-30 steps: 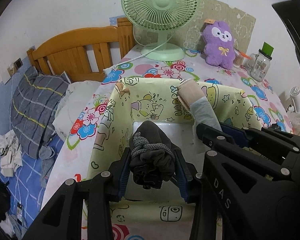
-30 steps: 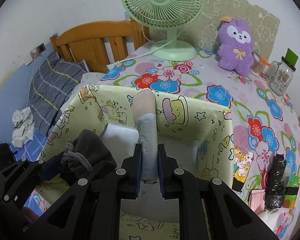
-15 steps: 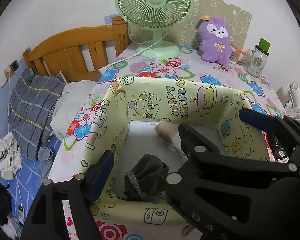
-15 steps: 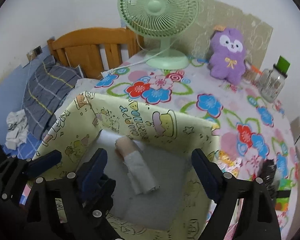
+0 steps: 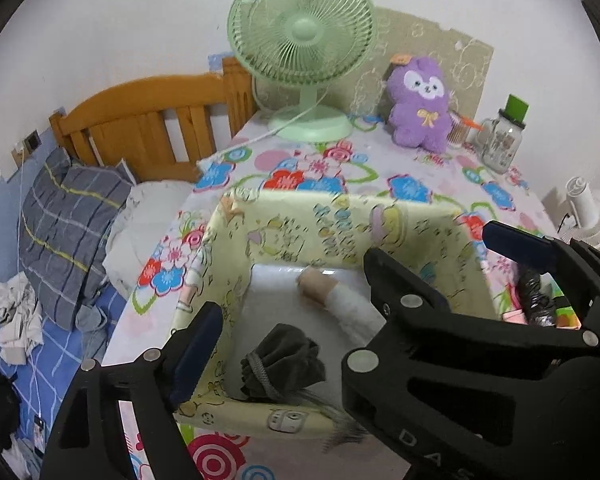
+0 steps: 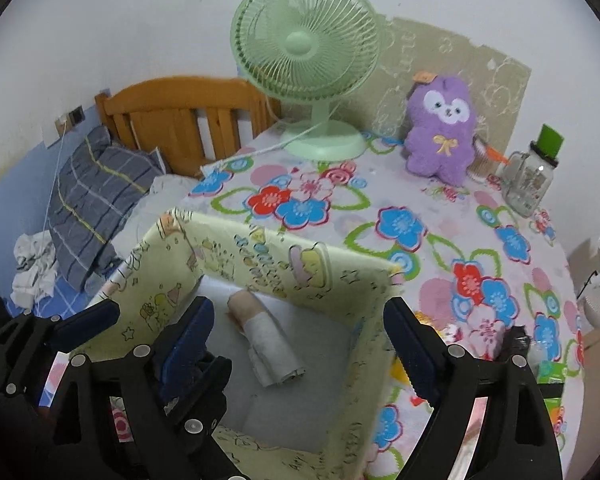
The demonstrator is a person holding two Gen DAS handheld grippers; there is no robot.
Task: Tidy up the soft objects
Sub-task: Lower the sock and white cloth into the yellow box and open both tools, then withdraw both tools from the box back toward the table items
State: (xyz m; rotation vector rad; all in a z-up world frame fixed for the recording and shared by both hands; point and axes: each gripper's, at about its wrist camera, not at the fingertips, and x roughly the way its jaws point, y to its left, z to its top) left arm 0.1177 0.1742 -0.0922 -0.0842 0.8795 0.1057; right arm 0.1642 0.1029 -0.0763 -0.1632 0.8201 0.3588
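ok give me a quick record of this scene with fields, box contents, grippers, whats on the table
box: yellow cartoon-print box, open top, on the floral tablecloth
in box: dark grey bundle near the front wall; rolled pink-and-white cloth lying on the floor
left gripper: jaws opening, nothing between the pads, above the grey bundle
right gripper: open, holding nothing, over the roll
behind box: green fan, purple plush, glass jar
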